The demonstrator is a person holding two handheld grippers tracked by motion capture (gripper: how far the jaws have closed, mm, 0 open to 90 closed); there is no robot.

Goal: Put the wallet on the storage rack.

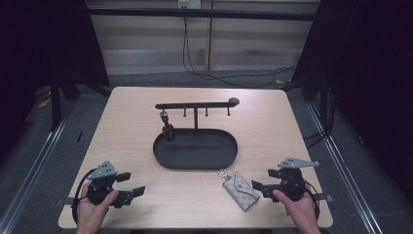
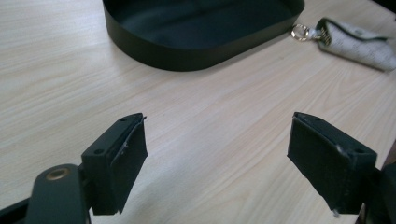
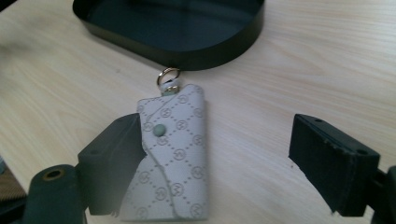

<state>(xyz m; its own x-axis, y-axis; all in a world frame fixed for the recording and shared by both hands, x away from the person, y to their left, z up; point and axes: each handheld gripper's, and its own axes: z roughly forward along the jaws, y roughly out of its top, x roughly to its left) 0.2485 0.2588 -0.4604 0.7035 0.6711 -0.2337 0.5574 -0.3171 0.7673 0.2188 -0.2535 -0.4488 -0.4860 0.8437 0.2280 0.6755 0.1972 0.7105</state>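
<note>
Left tool: held in the person's left hand at the near left of the pale wooden tabletop; jaws spread wide apart with bare wood between them, nothing held.
Right tool: held in the person's right hand at the near right of the tabletop; jaws spread wide, gripping nothing.
Grey patterned key pouch with a snap flap and a metal ring: lies flat on the tabletop just ahead of the right tool; in the right gripper view it sits between the jaws, close against the left-hand one, ring end pointing away toward the tray; whether that jaw touches it cannot be told.
Black oval metal tray: beyond both tools at mid-tabletop; its near rim lies just past the pouch's ring.
Black T-shaped rack with hanging pegs: rises from the far side of the tray, well apart from both tools.
Small dark item on the rack: hangs from the left peg down to the tray; too small to identify.
</note>
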